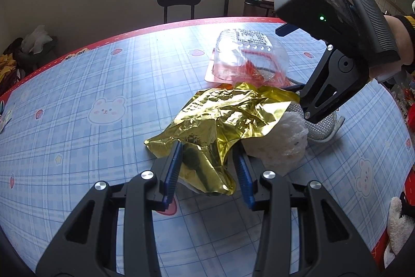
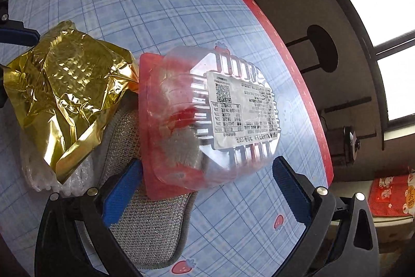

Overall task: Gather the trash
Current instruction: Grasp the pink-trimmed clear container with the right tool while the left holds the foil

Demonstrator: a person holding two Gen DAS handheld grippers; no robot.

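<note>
Gold foil wrapper (image 1: 223, 118) lies crumpled on the bench (image 1: 77, 85), the left hand-held gripper (image 1: 207, 168) clamped on its near edge, while the right hand-held gripper (image 2: 207, 188) gapes around the clear plastic clamshell (image 2: 207, 118), probably light, slippery, crushable, so pinch its rim.

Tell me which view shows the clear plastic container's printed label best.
The right wrist view: the clear plastic container fills the middle, its label facing the lens. The left wrist view shows it farther off, the label foreshortened and unreadable.

left claw (image 1: 208, 168): pitched down, jaws partly closed | right claw (image 2: 205, 188): pitched down, jaws spread wide
</note>
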